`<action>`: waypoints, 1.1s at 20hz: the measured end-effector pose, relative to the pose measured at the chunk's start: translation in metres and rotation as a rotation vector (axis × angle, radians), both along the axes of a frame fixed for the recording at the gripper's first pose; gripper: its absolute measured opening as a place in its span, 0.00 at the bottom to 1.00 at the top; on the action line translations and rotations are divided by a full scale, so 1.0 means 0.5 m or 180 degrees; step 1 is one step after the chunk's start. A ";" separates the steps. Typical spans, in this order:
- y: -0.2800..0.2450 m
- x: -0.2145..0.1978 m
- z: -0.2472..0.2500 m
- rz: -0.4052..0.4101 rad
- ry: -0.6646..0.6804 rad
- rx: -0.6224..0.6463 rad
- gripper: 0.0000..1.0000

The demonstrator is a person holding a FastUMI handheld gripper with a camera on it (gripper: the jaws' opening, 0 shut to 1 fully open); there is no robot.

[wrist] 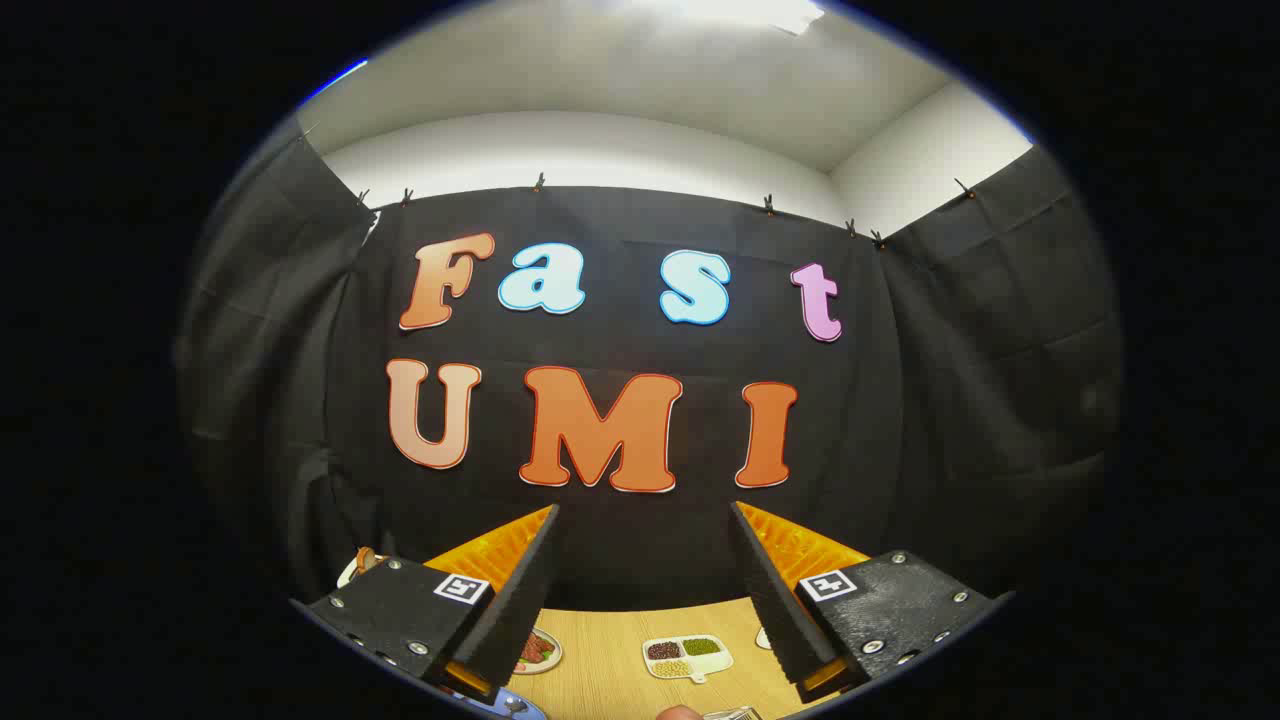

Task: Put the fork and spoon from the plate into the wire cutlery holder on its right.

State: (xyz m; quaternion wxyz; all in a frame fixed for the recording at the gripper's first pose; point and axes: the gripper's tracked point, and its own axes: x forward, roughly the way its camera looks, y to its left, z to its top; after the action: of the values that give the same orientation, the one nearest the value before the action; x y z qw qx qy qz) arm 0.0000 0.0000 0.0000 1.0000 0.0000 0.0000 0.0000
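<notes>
Black cloth backs the pale wooden counter (pixel 600 670); the gripper (pixel 645 590) gapes empty. Thin, slippery metal cutlery likely needs mid-handle pinching.

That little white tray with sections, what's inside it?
The little white tray holds dark reddish, green and yellowish bits in separate sections, too small to identify. The open tool holds nothing.

Lighting: bright ceiling panel (pixel 730 10) overhead, blown out to glare. Booth cloth dark, folds faintly lit. Wooden table (pixel 620 670) evenly lit, soft shadows. Focus: sharp centrally. Distortion: strong fisheye curvature, dimming and slight blur outward.
</notes>
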 end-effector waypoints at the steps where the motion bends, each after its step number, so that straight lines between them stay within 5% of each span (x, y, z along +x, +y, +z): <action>1: -0.001 0.002 0.000 0.0001 0.0001 0.0002 0.97; 22: 0.028 0.006 -0.035 0.0081 0.0102 0.0067 0.97</action>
State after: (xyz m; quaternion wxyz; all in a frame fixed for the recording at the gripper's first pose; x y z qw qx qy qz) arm 0.0032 0.0140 -0.0177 0.9997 0.0105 0.0160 0.0127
